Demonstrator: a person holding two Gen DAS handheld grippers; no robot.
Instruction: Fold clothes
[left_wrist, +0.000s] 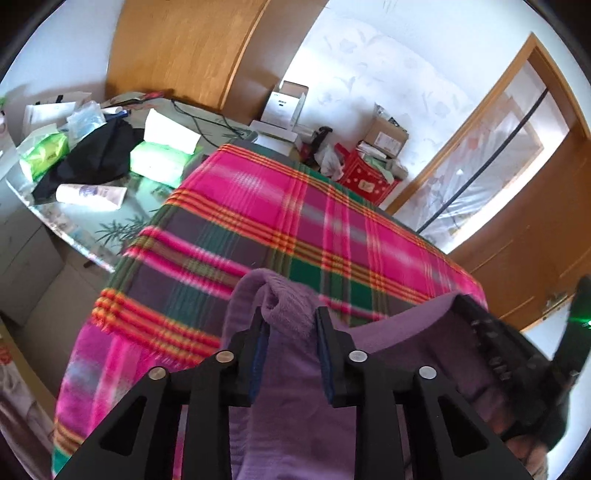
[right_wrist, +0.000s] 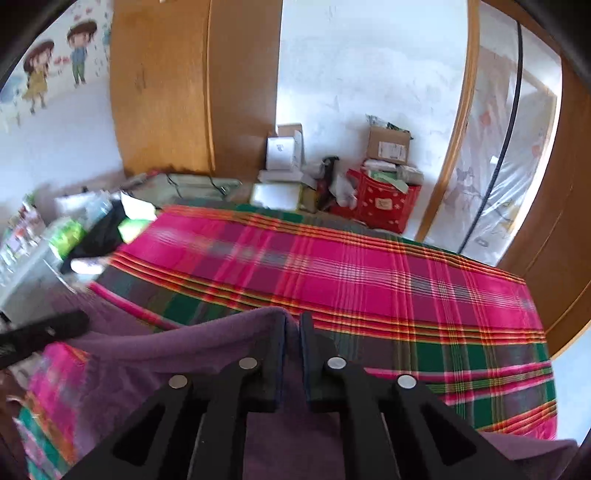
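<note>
Evidently soft and limp, the purple fleece garment (left_wrist: 295, 387) hangs above the near edge of the plaid-covered bed (left_wrist: 258, 206), its top edge pinched by the left gripper (left_wrist: 291, 317) and right gripper (right_wrist: 293, 325); corners grip best.

A purple fleece garment (left_wrist: 295, 387) hangs lifted above the plaid-covered surface, not lying flat. One fuzzy bunched fold of it stands up in a hump, soft nap showing, while a smoother edge stretches sideways in a taut band. The same purple cloth (right_wrist: 192, 343) drapes downward at both ends.
</note>
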